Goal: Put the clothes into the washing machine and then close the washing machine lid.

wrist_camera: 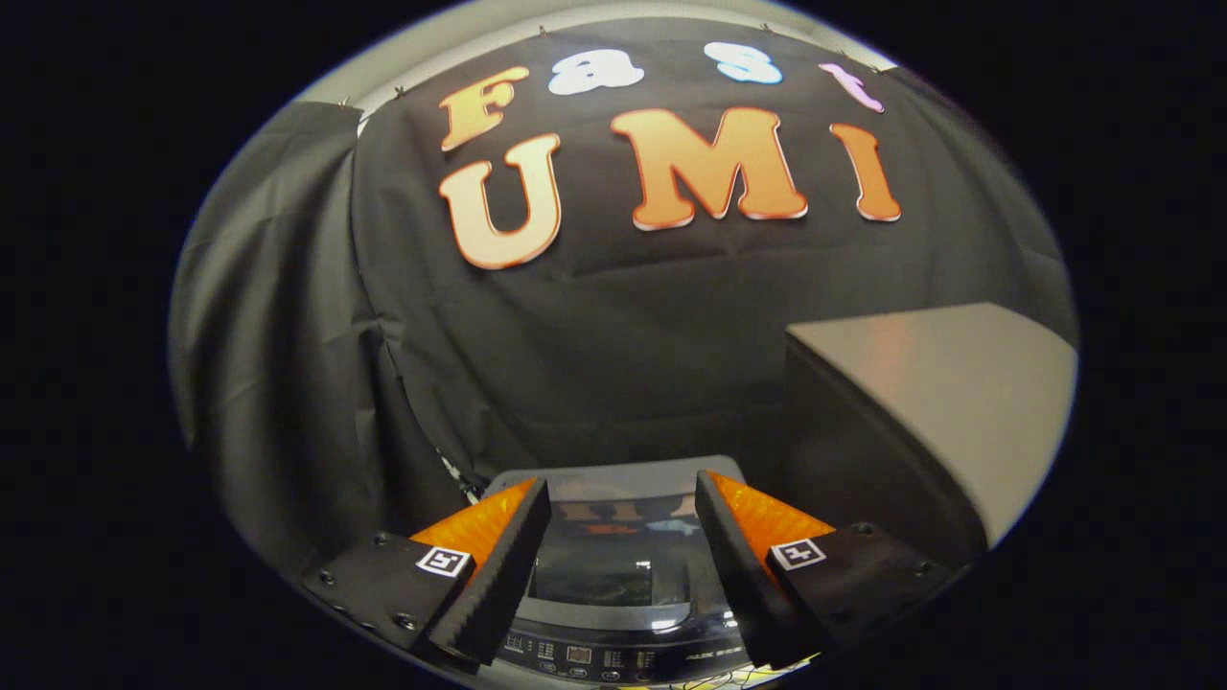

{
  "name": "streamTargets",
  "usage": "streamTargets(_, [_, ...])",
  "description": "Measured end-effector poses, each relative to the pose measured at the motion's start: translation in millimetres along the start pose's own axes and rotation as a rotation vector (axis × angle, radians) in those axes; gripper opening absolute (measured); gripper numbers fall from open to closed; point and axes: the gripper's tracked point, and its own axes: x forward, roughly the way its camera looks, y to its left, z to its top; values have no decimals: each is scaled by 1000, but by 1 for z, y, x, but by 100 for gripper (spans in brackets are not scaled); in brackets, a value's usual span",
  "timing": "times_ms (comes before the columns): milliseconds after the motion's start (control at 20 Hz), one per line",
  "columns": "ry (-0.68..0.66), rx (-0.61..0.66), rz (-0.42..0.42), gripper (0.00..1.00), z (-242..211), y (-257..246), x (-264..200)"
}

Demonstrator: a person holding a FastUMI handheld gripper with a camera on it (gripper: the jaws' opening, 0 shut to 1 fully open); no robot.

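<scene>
You see a grey flat-topped table (944, 383) with a smooth matte surface standing beyond your gripper's (623, 508) parted fingers. Its top is bare. Just beside it, below the fingers, sits a dark top-loading washing machine (613, 575), glossy lid down.

The washing machine lid (613, 565) looks glossy and glassy, the booth wall (594, 326) matt creased cloth, the table (949, 383) smooth.
</scene>
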Motion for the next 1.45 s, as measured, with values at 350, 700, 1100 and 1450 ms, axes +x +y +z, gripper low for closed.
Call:
streamTargets(350, [-141, -34, 21, 99, 103, -43, -111])
streamTargets(700, [-258, -70, -39, 99, 163, -124, -229])
streamTargets(1100, [-339, -125, -93, 99, 184, -204, -338])
streamTargets(1450, [-346, -199, -195, 99, 179, -266, -408])
